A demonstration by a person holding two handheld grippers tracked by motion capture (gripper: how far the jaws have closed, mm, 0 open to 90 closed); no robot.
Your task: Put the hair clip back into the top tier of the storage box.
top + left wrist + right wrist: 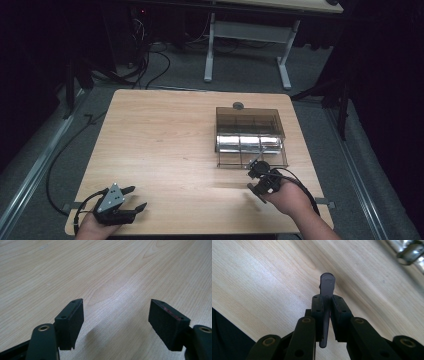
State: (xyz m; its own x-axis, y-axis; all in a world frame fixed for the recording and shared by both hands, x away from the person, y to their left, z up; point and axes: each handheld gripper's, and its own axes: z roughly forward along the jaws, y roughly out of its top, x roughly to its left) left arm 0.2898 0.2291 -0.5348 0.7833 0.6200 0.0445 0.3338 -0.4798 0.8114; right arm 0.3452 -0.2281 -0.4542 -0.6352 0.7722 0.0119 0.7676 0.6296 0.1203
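Nearest me, my left claw [134, 198] sits low at the near left corner of the desk [165, 140], its jaws spread wide with nothing between them; from the left gripper view I see the two black pads [71, 322] well apart over bare pale wood. A grey three-cornered plate [112, 196] rides on top of it, and its cable [60, 155] trails off the desk's left edge toward the floor. My right claw [258, 173] is over to the right and a little farther out, held by a hand [290, 197] coming in from the near edge. Its jaws are pressed together on a thin, flat, dark grey piece [326, 300] that stands up between the pads and pokes out past the tips with a rounded end; I cannot tell what the piece is. Just beyond that claw's tips lies a clear, smoky-brown plastic box [250, 135] divided into compartments, with shiny silver cylinders [247, 143] lying across its middle. Right behind the box, touching or almost touching its far wall, is a small round grey knob [238, 105]. Well past the desk, on the grey floor, stand the white legs of another table [250, 50], with loose cables [150, 55] to their left.
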